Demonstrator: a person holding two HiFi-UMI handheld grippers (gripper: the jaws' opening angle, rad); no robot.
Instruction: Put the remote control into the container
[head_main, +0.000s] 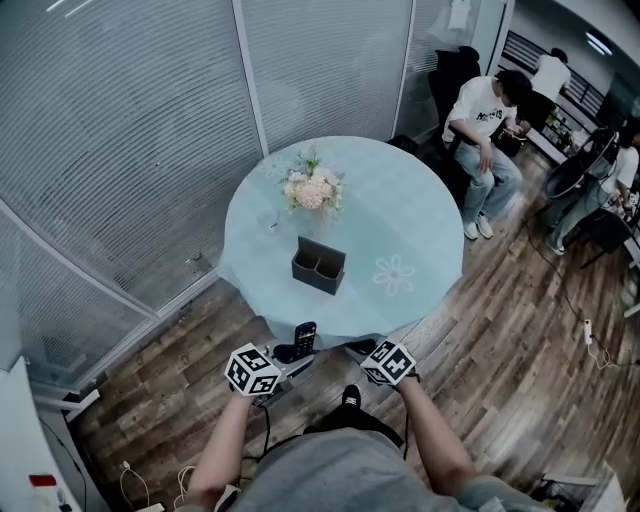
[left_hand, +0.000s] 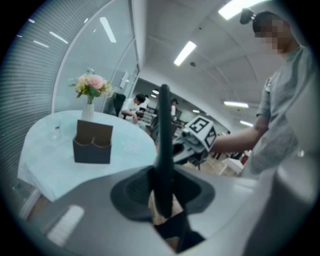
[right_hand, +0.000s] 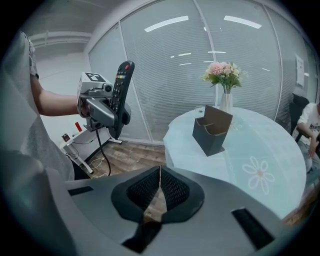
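Centrally, round pale-blue table (head_main: 420, 210) bearing container (head_main: 319, 265), plank floor (head_main: 520, 340), glass walls (head_main: 120, 150), perhaps louvred

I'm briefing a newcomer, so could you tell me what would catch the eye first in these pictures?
The black remote control stands upright in the left gripper, just short of the round pale blue table. At the table's middle sits the dark two-compartment container, with pink flowers beyond it.

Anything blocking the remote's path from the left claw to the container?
Nothing visible. The left claw holds the remote control short of the table, and only bare tabletop lies before the container. The flowers stand beyond it.
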